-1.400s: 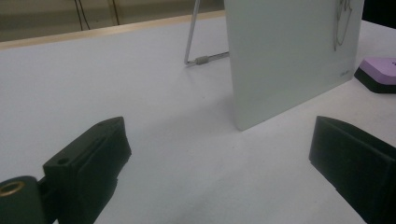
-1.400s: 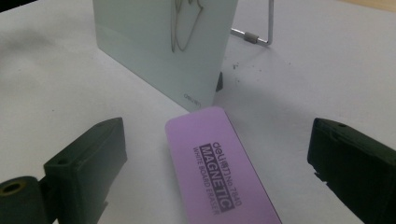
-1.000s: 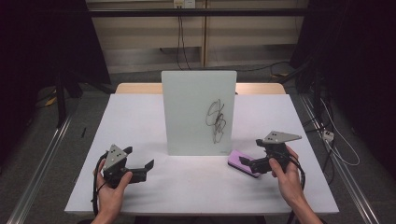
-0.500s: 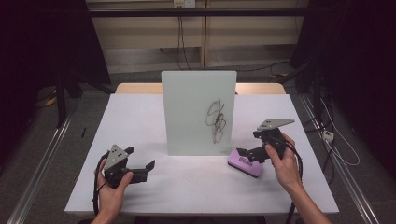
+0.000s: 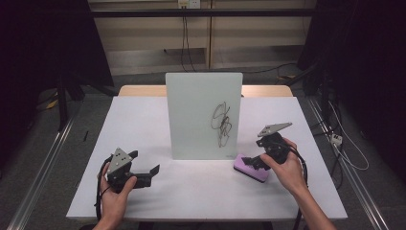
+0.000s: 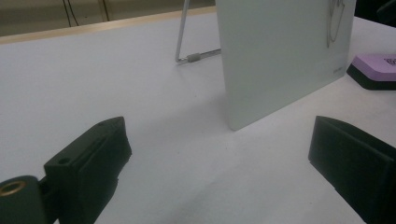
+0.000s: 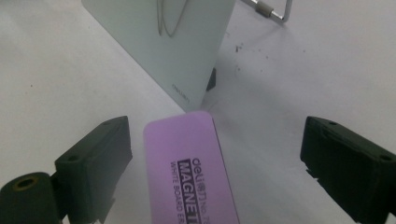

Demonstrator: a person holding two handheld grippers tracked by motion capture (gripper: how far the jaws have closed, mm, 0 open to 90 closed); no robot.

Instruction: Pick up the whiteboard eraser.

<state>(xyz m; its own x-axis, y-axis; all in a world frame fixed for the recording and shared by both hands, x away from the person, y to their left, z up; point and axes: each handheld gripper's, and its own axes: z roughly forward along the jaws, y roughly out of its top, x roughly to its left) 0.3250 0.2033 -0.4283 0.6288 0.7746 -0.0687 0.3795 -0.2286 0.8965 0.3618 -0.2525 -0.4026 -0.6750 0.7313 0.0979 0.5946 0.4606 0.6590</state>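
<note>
purple eraser flat on counter, light, rigid, smooth-topped; take across long sides. right tongs straddle it wide, just been closing, no contact; left tongs wide, empty.

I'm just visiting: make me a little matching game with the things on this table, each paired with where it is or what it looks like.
Things:
1. whiteboard
2. eraser
3. left gripper
4. right gripper

Descriptions:
A. purple, lying flat
B. open over bare table
C. upright, black scribble on it
D. open, jaws either side of the eraser, closing in

Pairs: 1-C, 2-A, 3-B, 4-D
</note>
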